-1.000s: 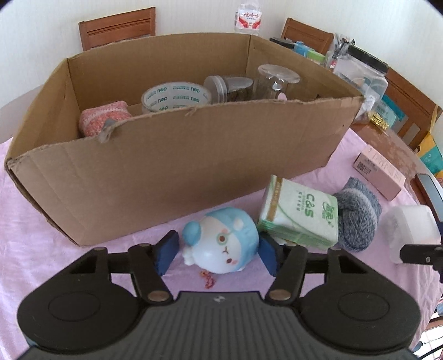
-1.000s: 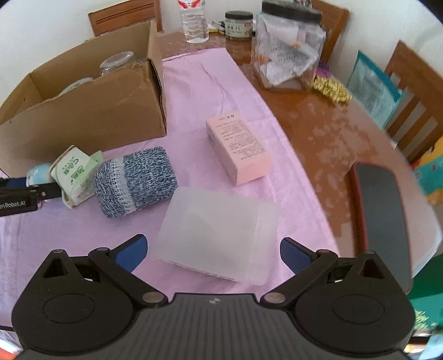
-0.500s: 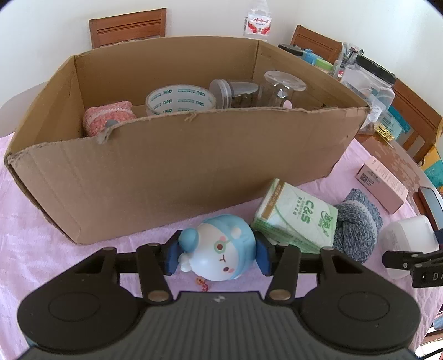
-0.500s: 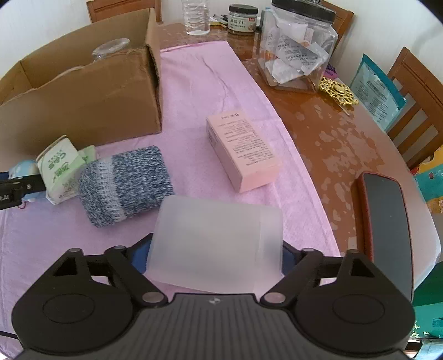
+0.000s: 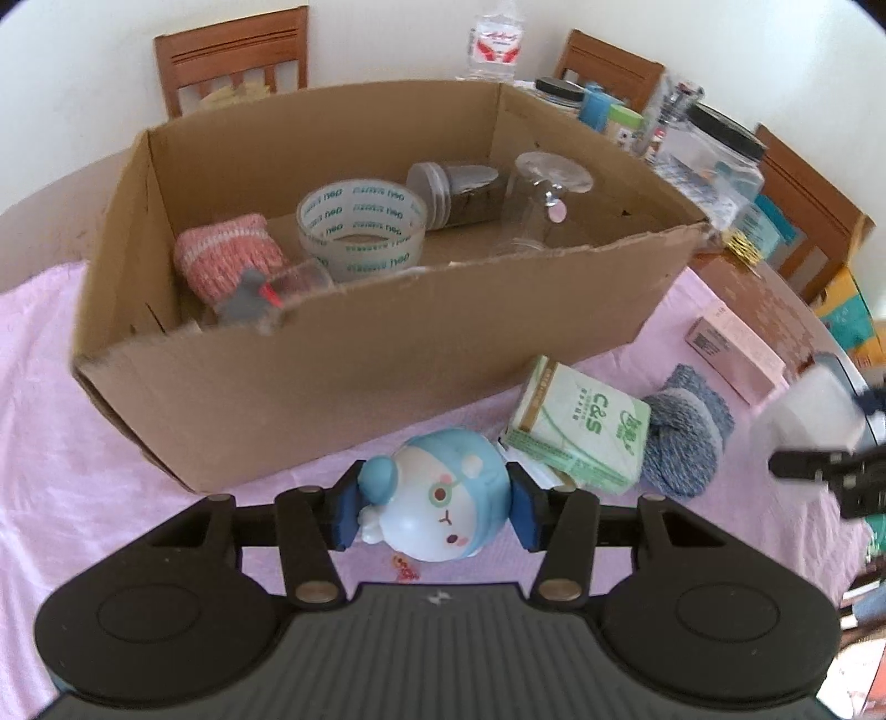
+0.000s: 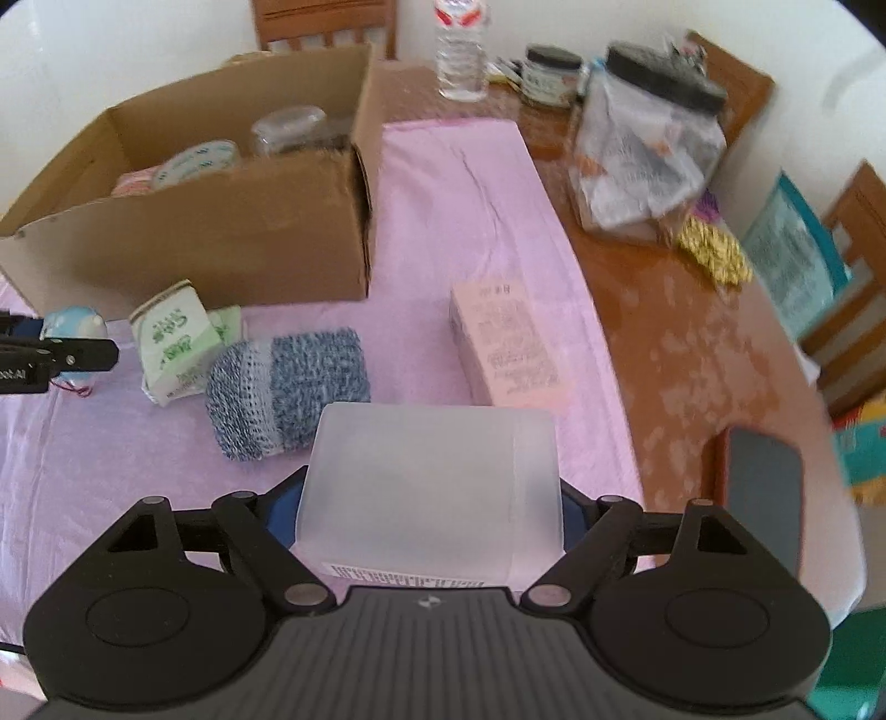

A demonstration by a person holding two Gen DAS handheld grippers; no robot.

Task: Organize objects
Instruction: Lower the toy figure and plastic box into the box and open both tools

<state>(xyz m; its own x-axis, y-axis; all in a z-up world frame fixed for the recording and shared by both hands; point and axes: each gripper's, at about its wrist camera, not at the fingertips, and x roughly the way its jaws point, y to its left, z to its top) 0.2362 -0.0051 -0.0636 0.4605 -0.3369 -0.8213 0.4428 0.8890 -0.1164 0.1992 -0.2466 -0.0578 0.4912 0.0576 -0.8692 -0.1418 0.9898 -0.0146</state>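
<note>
My left gripper is shut on a blue-and-white round toy figure and holds it just above the pink cloth, in front of the open cardboard box. My right gripper is shut on a frosted white plastic box, lifted off the cloth; it also shows in the left wrist view. A green tissue pack, a blue-grey knitted roll and a pink carton lie on the cloth right of the box.
Inside the box are a tape roll, a pink knitted roll, a lidded jar and an upturned glass. A large plastic jar, a water bottle and a dark phone sit on the wooden table. Chairs surround it.
Both grippers closed from open: the left onto the toy figure, the right onto the frosted box. Both then rose, so the box interior shows more.
</note>
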